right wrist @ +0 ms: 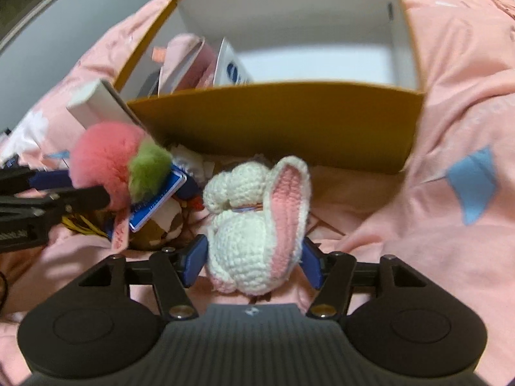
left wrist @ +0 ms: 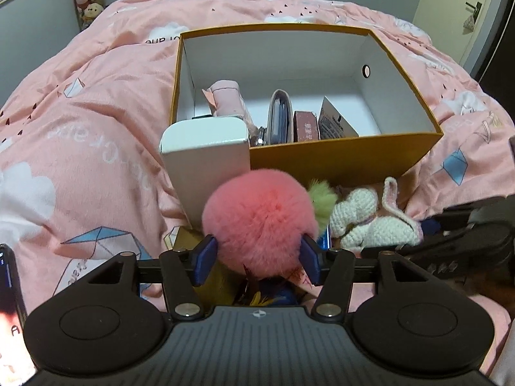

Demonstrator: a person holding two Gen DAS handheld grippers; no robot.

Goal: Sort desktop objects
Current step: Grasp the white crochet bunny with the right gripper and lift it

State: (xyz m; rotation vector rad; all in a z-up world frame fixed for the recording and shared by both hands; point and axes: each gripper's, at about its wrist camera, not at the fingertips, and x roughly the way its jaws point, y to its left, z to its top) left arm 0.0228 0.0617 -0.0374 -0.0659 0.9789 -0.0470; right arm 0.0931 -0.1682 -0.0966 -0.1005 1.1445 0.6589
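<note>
- The fluffy pink fur pompom [left wrist: 259, 218] with a green tuft sits squeezed between the blue pads of the left gripper [left wrist: 257, 259], just in front of the open mustard-yellow cardboard box [left wrist: 338, 157].
- The white crocheted bunny with pink-lined ears [right wrist: 254, 222] is clamped in the right gripper [right wrist: 254, 262], close beside the pompom.
- Both toys hang over a small heap of clutter on the pink patterned duvet [left wrist: 96, 122], a blue card [right wrist: 157, 202] among it.
- A white rectangular carton [left wrist: 206, 151] stands against the box's near left corner.
- Inside the box, several small items lean along the near wall, including a pink pouch [left wrist: 227, 98].
</note>
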